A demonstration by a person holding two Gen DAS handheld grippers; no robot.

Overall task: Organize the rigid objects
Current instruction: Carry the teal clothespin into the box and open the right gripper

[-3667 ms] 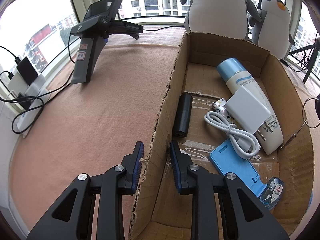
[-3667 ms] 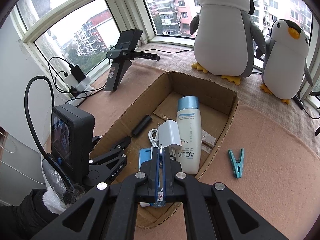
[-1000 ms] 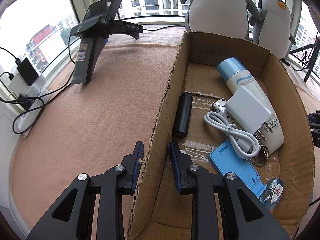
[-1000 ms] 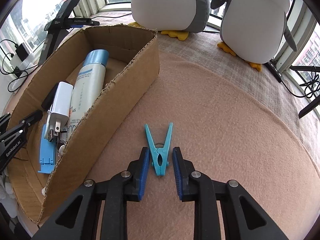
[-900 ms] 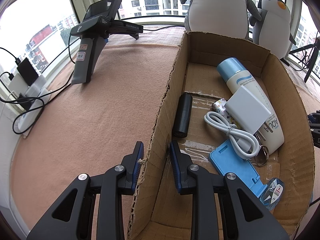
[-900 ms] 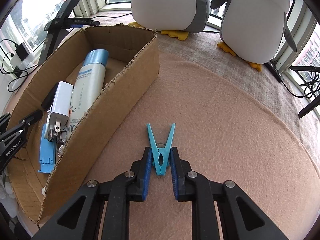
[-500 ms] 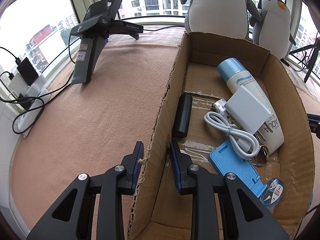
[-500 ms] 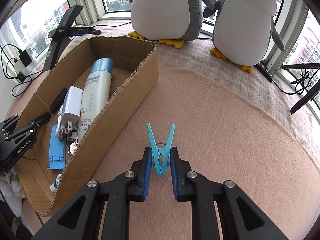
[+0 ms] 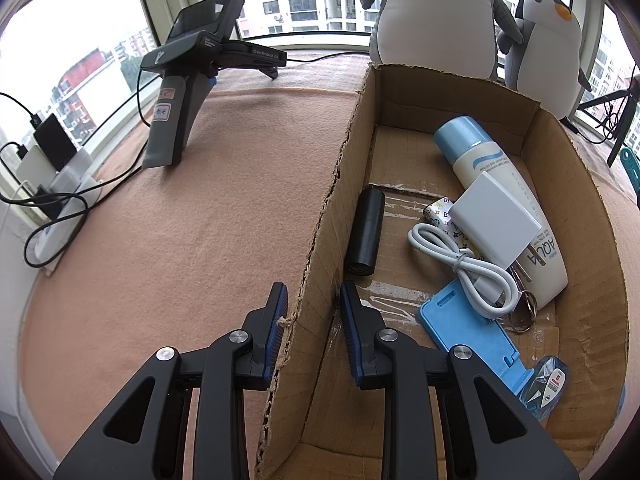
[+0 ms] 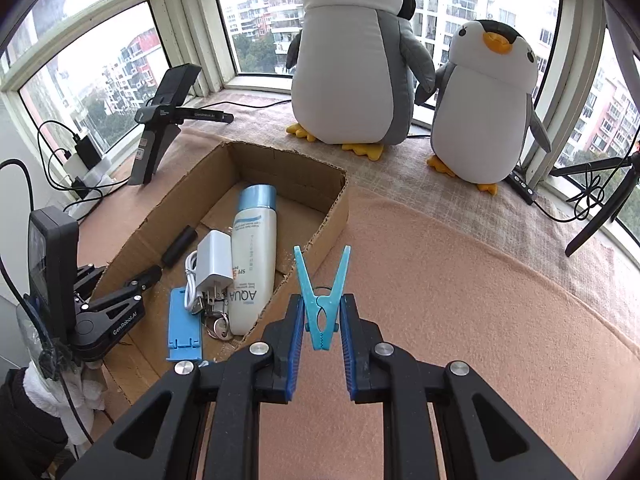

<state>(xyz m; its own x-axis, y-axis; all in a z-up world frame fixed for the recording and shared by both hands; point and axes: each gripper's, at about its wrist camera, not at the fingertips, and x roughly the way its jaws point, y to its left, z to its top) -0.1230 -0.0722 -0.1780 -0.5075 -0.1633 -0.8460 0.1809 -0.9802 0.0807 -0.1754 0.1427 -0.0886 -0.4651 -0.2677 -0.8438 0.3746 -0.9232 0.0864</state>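
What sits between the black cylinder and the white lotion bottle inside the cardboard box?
Left wrist view: a coiled white cable, a white charger and a patterned packet lie between black cylinder and lotion bottle.

Teal clothespin (image 10: 320, 300) upright, prongs splayed upward, raised above the pink cloth. Open cardboard box (image 10: 320, 236) just left, holding bottle (image 10: 252, 256), charger (image 10: 214, 260), blue stand (image 10: 182, 328).

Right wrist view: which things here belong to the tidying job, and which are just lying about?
Job:
teal plastic clothespin in right tongs
brown cardboard box, wall clamped by left tongs
white lotion bottle
white charger

Lying about:
two plush penguins
black spare gripper stand
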